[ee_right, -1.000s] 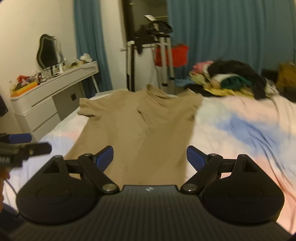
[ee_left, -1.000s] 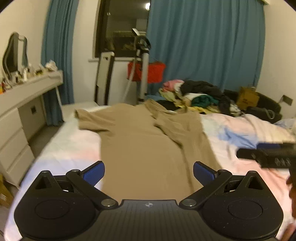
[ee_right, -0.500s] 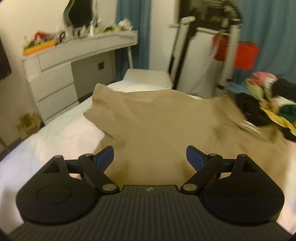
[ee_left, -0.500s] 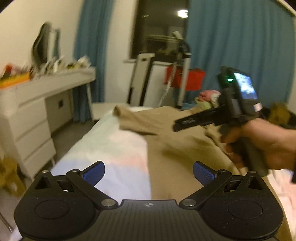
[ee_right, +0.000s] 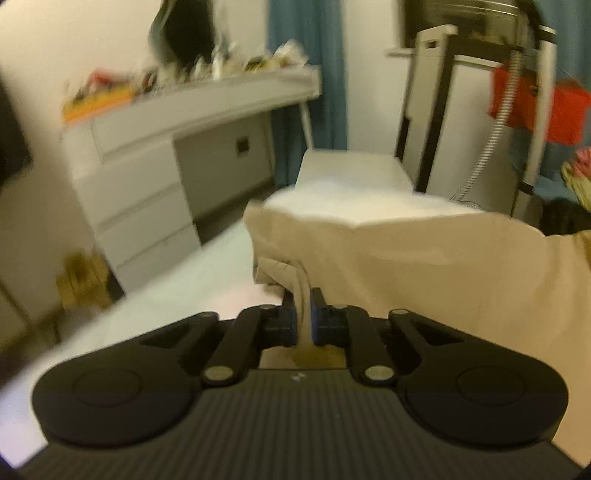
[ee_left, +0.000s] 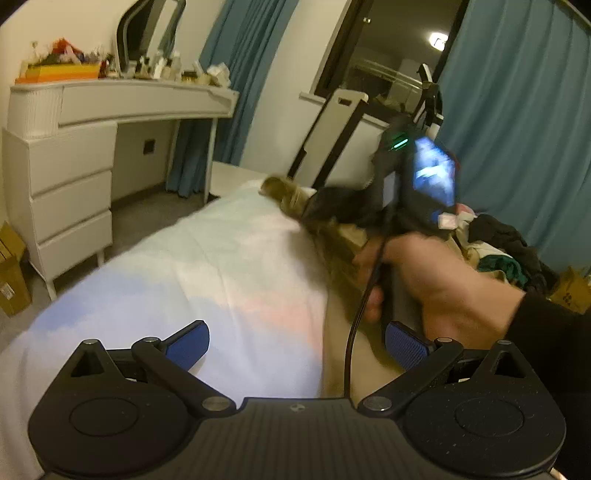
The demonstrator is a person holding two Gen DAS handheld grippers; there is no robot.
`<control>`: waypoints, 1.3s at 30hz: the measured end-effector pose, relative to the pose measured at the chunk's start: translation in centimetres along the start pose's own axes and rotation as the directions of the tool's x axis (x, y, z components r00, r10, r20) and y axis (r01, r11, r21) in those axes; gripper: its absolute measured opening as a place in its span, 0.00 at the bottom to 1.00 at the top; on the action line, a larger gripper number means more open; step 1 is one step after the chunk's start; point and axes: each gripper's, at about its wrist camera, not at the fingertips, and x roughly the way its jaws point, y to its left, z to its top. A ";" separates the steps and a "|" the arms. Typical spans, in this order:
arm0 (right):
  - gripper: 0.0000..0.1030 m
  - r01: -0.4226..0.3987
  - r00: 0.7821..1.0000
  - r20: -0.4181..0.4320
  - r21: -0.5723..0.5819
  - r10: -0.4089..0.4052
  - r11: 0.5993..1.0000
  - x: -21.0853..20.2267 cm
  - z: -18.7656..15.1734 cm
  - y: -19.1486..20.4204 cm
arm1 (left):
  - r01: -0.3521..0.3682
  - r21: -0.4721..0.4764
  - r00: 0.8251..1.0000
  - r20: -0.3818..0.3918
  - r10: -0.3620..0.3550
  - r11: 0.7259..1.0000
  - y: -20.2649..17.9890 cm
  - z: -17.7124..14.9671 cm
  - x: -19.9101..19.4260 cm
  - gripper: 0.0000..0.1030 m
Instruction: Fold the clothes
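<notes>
Right gripper (ee_right: 304,317) pinching tan garment (ee_right: 424,266), white dresser (ee_right: 147,177) beyond

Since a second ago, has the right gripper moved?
Yes. The right gripper advanced toward the white dresser side, fingers now shut on the tan shirt sleeve.

White dresser (ee_left: 70,192) with drawers at left, clutter and orange box (ee_left: 61,70) on its top, mirror (ee_left: 147,33) behind, teal curtains (ee_left: 524,122), dark window (ee_left: 391,62), cardboard box (ee_left: 11,273) on floor, red bag (ee_right: 539,107), white chair (ee_right: 354,166)
</notes>
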 end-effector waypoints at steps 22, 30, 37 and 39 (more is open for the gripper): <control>0.15 0.349 0.900 0.076 0.462 -0.429 0.815 -17.9 -7.7 -25.2 | 0.106 0.147 0.994 -0.041 -0.101 0.983 -5.8 -4.3 -0.5 0.99; 0.86 0.296 0.935 0.040 0.459 -0.352 0.838 -20.0 -9.4 -23.5 | 0.131 0.231 0.990 -0.073 -0.117 0.964 -7.8 -5.7 0.5 0.99; 0.86 0.258 0.939 0.089 0.456 -0.332 0.852 -28.5 -10.0 -17.3 | 0.175 0.287 0.984 -0.085 -0.156 0.942 -8.9 -6.3 -1.3 0.99; 0.86 0.242 0.944 0.090 0.464 -0.317 0.852 -31.4 -11.1 -15.1 | 0.191 0.285 0.981 -0.096 -0.170 0.939 -8.8 -6.3 -2.3 0.99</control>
